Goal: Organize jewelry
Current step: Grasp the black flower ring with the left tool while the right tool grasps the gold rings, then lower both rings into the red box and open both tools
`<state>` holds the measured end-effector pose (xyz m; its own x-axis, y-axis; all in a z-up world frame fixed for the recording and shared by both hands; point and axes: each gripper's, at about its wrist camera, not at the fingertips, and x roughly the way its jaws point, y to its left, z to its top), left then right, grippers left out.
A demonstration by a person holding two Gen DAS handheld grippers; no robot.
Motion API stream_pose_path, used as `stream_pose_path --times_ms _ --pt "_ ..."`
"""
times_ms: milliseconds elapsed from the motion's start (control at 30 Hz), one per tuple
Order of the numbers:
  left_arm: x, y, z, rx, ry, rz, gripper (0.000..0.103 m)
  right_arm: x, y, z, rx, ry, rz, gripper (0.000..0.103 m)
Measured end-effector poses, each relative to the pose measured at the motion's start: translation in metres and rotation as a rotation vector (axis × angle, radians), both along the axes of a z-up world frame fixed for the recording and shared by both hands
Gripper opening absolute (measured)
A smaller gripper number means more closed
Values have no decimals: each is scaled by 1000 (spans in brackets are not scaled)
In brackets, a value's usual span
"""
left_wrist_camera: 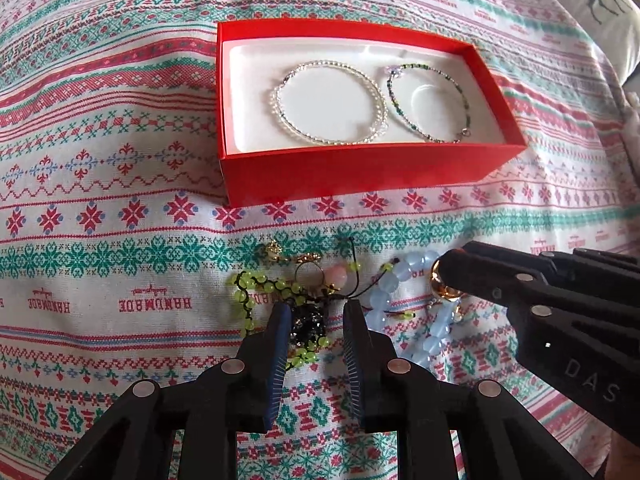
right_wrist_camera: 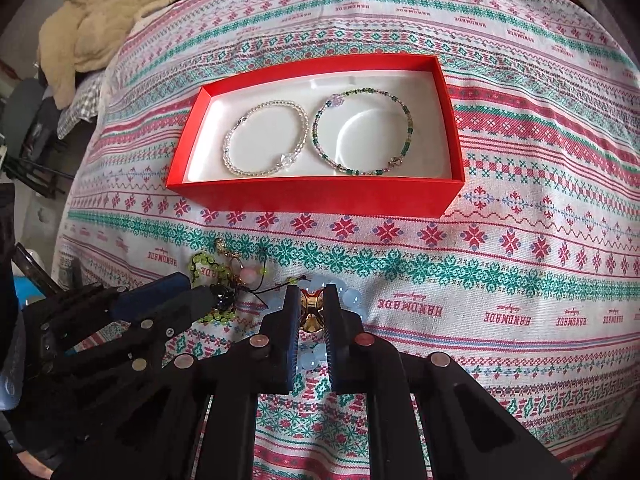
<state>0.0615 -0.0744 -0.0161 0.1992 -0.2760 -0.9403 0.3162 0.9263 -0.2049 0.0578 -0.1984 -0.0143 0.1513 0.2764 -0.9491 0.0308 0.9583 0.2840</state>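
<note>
A red box holds a clear bead bracelet and a green bead bracelet. In front of it lies a tangle: a yellow-green bead bracelet with a black beaded ball, a pale blue bead bracelet, gold pieces. My left gripper is open, its fingers either side of the black ball. My right gripper is shut on an amber-gold bead.
A patterned pink, green and white cloth covers the surface. A beige blanket lies at the back left beyond the cloth's edge. A pillow sits at the far right.
</note>
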Motion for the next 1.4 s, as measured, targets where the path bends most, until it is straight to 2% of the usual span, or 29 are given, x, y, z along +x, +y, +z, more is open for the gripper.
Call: stream_pose_path --times_ms 167,367,1033,1400 --pt "5 -4 -19 58 31 7 22 0 -1 0 5 3 -6 12" --pt "6 -5 -25 60 33 28 19 -1 -1 0 6 2 -6 12" --pt "12 31 36 -80 -79 75 19 2 -21 28 49 -64 -54 12" --pt "38 18 46 -113 -187 70 19 16 -48 44 66 -191 -117 12"
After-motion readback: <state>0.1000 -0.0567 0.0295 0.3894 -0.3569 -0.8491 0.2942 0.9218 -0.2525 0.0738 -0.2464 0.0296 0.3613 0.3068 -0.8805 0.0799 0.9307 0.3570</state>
